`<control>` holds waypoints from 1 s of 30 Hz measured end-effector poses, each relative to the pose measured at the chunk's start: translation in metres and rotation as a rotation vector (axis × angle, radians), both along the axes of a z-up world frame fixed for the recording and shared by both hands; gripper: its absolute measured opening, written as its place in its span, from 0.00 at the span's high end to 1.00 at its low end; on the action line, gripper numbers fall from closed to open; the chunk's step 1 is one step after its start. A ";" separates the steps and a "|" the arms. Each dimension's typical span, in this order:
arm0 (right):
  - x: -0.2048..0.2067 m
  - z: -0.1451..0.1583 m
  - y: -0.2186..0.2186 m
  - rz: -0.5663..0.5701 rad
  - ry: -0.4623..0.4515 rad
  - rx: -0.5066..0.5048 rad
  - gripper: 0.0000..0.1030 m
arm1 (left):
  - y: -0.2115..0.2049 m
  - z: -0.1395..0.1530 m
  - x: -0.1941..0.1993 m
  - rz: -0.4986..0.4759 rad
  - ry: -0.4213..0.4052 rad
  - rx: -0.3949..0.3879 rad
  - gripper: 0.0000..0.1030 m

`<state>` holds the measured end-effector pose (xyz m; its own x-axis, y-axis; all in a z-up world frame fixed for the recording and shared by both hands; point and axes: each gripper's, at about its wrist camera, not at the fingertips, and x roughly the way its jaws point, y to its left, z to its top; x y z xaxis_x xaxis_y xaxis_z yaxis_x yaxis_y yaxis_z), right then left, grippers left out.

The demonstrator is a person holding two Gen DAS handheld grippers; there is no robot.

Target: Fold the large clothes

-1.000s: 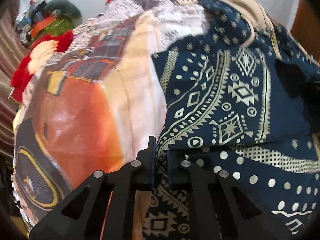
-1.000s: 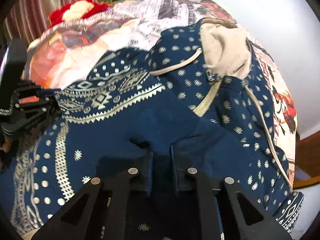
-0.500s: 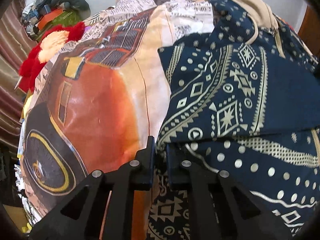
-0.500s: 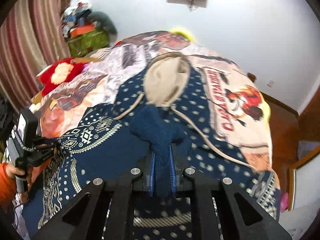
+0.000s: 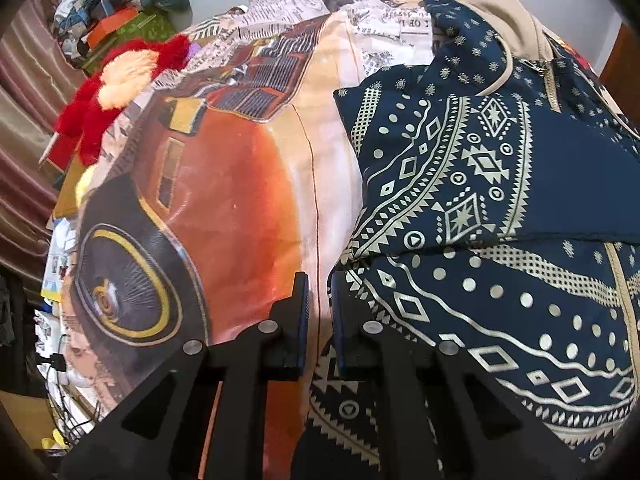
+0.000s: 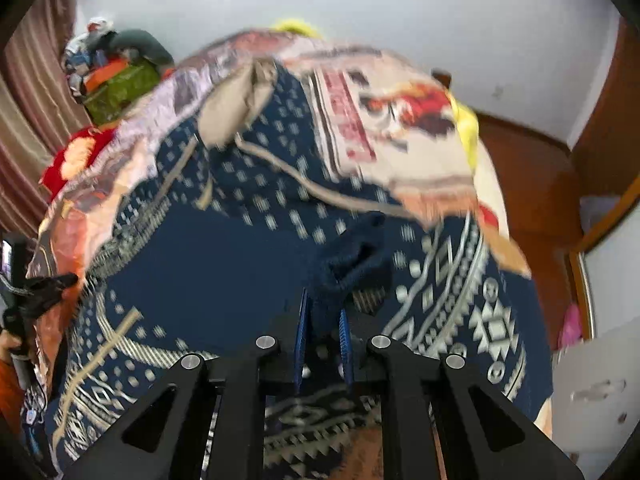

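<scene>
Right wrist view shows my right claw (image 6: 323, 322) pinched on the dark cuff of the navy patterned hoodie (image 5: 500, 184) spread on the bed, left claw (image 5: 318, 300) narrow at its edge; next, I judge, laying that sleeve across.

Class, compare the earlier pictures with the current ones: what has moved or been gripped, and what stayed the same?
The right gripper, clamped on the hoodie's navy cuff, has carried that sleeve across the body towards the right. The left gripper lost the hem it pinched earlier; its jaws stay nearly shut. The bedspread and red plush are unchanged.
</scene>
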<state>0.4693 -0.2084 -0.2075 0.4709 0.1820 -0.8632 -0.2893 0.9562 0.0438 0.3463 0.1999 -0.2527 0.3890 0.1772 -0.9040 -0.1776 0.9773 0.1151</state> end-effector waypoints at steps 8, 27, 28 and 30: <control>-0.005 -0.024 -0.016 -0.017 0.129 0.011 0.86 | -0.028 0.019 -0.004 -0.076 -0.023 0.058 0.88; -0.042 0.071 -0.093 -0.166 -0.113 0.094 0.20 | -0.152 0.103 0.043 -0.303 -0.229 0.012 0.37; -0.046 0.073 -0.107 -0.193 -0.110 0.117 0.19 | -0.159 0.104 0.047 -0.313 -0.226 0.001 0.36; -0.050 0.074 -0.127 -0.231 -0.097 0.152 0.18 | -0.179 0.104 0.056 -0.341 -0.218 -0.038 0.30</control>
